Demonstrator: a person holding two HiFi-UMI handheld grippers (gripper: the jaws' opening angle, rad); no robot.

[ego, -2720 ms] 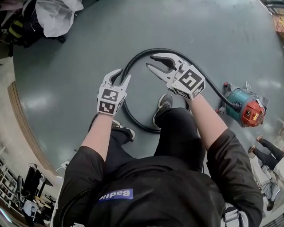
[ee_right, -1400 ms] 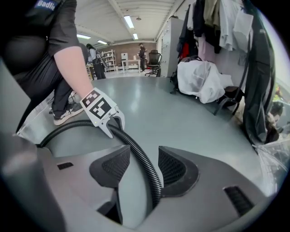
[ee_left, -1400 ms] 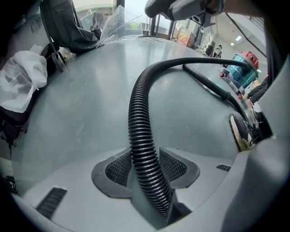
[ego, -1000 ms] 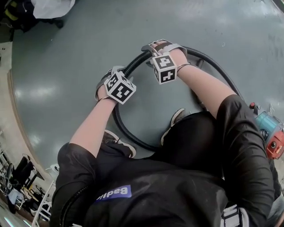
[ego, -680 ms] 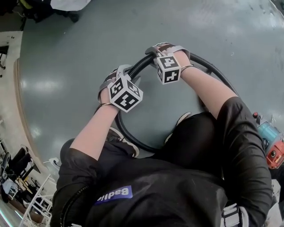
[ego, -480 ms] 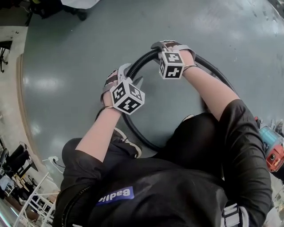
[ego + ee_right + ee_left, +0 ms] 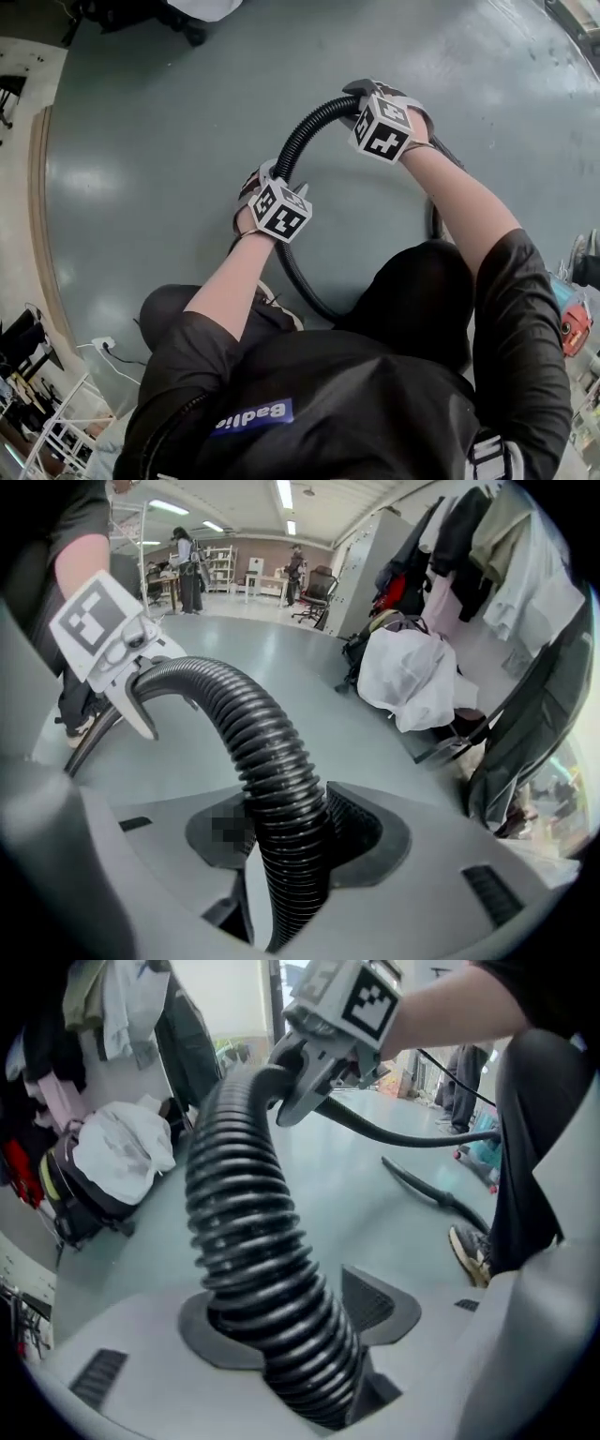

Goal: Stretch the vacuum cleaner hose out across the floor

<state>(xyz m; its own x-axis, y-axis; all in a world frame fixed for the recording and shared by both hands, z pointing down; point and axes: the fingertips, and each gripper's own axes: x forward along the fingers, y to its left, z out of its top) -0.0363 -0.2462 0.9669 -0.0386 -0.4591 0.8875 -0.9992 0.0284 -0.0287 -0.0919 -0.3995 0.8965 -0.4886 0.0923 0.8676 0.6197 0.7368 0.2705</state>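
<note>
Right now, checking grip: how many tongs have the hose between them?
2: left tongs lower on the hose, right tongs at its arch; both have just been opening.

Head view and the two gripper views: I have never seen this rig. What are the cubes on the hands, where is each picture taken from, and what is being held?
There is no robot here. A person wears a head camera that looks steeply down, and holds a two-jaw gripper in each hand. The marker cubes are parts of those grippers. Each gripper also carries its own camera, which looks along its jaws.

The left gripper and right gripper both hold a black ribbed vacuum hose between their jaws. It arches between them above the grey floor. Both pairs of jaws have just been opening a little, with the hose between them. The hose loops back under the person, and the vacuum cleaner stands at the right edge.
</note>
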